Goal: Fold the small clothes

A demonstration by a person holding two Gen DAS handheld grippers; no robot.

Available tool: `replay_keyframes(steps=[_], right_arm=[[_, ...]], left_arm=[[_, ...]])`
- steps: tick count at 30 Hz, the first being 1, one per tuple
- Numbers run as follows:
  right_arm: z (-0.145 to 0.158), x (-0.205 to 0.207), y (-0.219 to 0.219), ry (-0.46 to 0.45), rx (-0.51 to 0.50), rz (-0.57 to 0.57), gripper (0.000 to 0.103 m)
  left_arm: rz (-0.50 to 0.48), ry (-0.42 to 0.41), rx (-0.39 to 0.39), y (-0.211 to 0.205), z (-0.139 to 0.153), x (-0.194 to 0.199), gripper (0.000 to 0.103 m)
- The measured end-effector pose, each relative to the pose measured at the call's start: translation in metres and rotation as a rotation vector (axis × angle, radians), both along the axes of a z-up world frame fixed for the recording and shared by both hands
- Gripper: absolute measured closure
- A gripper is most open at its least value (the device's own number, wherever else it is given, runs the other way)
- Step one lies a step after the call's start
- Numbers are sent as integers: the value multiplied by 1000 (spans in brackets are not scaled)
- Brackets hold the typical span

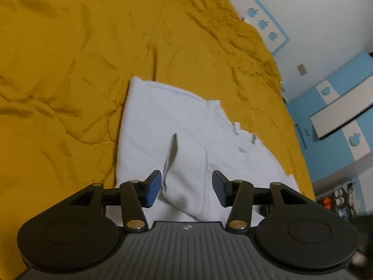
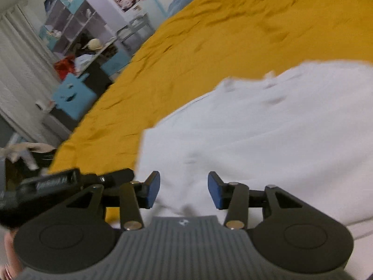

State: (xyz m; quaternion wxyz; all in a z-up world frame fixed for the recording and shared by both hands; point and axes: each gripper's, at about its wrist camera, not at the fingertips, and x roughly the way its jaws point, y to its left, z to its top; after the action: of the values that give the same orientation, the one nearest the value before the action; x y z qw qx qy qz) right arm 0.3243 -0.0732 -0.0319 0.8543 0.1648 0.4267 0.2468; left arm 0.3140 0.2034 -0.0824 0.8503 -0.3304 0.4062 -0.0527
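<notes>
A small white garment (image 1: 163, 126) lies folded on a mustard-yellow bedspread (image 1: 70, 58). In the left wrist view a raised fold of it runs up between the blue pads of my left gripper (image 1: 186, 187). The jaws stand apart and the pads do not press the cloth. In the right wrist view the same white garment (image 2: 268, 128) spreads ahead and to the right on the bedspread (image 2: 209, 46). My right gripper (image 2: 184, 190) hangs low over its near edge, jaws apart, with cloth below the gap and nothing pinched. This view is blurred.
The bedspread is wrinkled all around the garment. A white and blue wall with cupboards (image 1: 338, 98) lies beyond the bed's right edge. On the other side stand cluttered shelves (image 2: 77, 30), a blue box (image 2: 72, 98) and a curtain (image 2: 16, 70). A black handle (image 2: 46, 184) crosses at lower left.
</notes>
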Motion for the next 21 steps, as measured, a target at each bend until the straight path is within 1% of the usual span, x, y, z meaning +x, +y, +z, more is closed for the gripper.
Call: replay_keyframes(steps=[3,4,5,6,7,8,9,11,13,16,17,19,21], right_arm=[[6,-13,-43,-39,-49,-32,61],[7,-18,-59,-46,-62,-45,61],[9,-25,-76,-51,-75,-62,61],[10,-32,-92,-55,-90,-76,61],[12,-38,-106,-59,-108,-86,61],[12,-45,-117,-63,-128,-94,62],[12,-52,-126,-64,-144,-94,71],[9,-61,-135,-63,-152,-68,84],[6,-64,-133,-71,-150,-43,84],[-1,-58,-114,-89,-142,5,84],[-4,-55,-108,-93,-136,14,84],[-13,-45,-99,-55,-135,1,84],[-22,-37,-94,-46,-173,-26,84]], left_arm=[[-4,19,26,-8,-11,17,46],[-8,17,35,-12,-13,21,48],[-22,10,41,-16,-14,25,52],[-32,6,52,-20,-14,27,68],[-41,-4,68,-25,-11,29,87],[-46,-25,72,-28,-6,28,94],[-48,-56,65,-30,2,27,95],[-64,-111,54,-35,24,25,97],[-95,-153,83,-45,50,26,98],[-146,-217,148,-66,97,24,98],[-152,-235,158,-71,110,23,98],[-163,-275,162,-79,133,19,99],[-172,-329,162,-85,155,12,99]])
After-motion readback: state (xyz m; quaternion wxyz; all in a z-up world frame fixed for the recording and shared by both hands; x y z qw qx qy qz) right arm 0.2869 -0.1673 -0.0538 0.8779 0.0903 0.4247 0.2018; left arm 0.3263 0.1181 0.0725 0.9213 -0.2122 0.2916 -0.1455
